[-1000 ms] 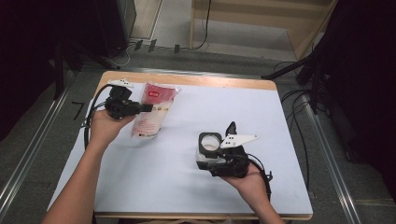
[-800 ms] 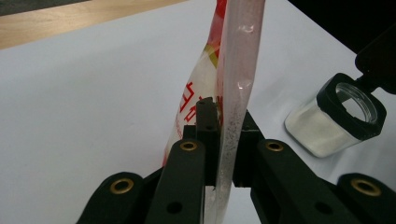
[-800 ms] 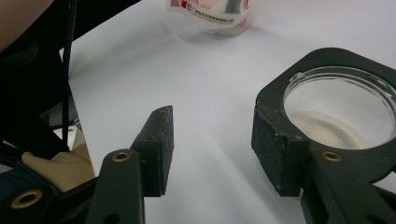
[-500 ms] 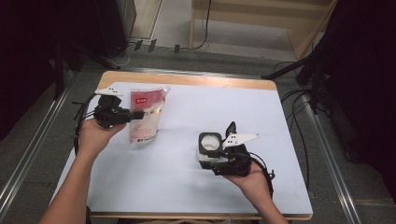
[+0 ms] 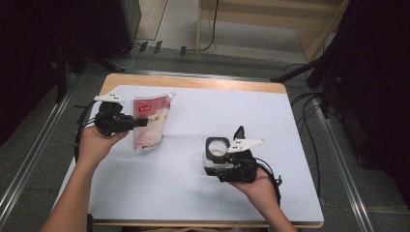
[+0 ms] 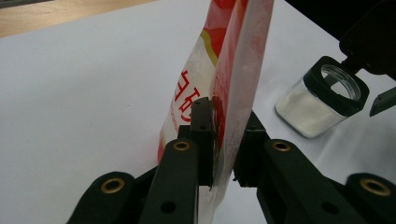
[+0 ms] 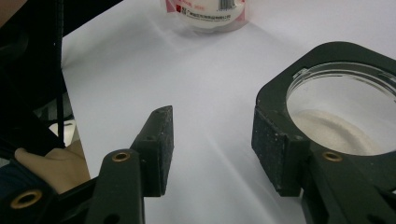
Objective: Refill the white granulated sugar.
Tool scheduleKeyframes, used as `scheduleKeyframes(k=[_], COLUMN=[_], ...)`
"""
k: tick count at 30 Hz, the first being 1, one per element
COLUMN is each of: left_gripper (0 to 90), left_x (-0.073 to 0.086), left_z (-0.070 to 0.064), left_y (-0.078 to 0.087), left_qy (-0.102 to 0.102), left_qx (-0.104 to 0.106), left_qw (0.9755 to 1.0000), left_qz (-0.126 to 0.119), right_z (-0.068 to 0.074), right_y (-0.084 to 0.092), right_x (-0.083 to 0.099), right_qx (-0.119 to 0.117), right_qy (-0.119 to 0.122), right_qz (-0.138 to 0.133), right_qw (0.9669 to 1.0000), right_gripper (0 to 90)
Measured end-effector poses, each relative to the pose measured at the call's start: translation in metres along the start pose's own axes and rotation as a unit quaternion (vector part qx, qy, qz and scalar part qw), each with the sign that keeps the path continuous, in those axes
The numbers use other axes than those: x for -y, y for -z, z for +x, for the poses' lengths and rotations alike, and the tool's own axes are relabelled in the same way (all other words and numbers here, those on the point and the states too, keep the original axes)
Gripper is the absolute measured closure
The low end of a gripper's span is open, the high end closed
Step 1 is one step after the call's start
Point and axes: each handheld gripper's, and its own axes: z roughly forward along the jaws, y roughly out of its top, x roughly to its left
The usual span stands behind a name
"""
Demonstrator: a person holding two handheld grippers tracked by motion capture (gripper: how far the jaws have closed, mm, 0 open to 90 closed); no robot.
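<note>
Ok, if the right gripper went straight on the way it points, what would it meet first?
Likely the jar, its black collar just beyond one jaw of the right gripper; the gap between the jaws leads toward the pouch.

Overhead camera faces down my table (image 5: 193,193); my 2 gripper cameras sit close, sharing the pouch (image 6: 224,70) and jar (image 6: 322,100).

White-covered table (image 5: 290,125) bears pouch (image 5: 151,121) and jar (image 5: 216,153).
</note>
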Motion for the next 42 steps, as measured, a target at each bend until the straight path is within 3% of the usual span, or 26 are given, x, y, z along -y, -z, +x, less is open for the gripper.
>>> scheduleKeyframes(k=[4,11,14,17,28,36,42], left_gripper=[80.0,76.5,73.3,70.5,57.7,53.2,48.8], left_x=[0.001,0.003,0.003,0.005,0.015,0.020,0.027], left_z=[0.000,0.001,0.002,0.001,0.001,-0.004,-0.006], left_y=[0.003,0.007,0.008,0.010,0.018,0.024,0.030], left_qy=[0.009,0.010,0.019,0.014,0.014,0.009,-0.008], left_qx=[0.011,0.008,0.014,0.015,0.003,-0.006,-0.023], left_qw=[0.9999,0.9999,0.9997,0.9997,0.9996,0.9999,0.9997], left_qz=[-0.008,-0.007,-0.009,-0.008,-0.023,-0.011,0.007], right_z=[0.000,0.000,0.001,0.000,0.000,-0.002,-0.003], right_y=[0.000,-0.002,-0.002,-0.002,-0.001,0.001,0.000], right_x=[0.000,0.000,0.000,0.000,0.000,-0.001,-0.001], right_qx=[-0.001,0.000,0.000,0.000,0.002,0.003,0.003], right_qy=[0.002,0.000,0.002,0.001,0.002,0.000,-0.002], right_qz=[-0.002,0.000,0.002,0.001,-0.004,-0.004,-0.003], right_qw=[1.0000,1.0000,1.0000,1.0000,1.0000,1.0000,1.0000], right_gripper=[49.2,48.8,48.7,48.7,48.6,48.6,48.5])
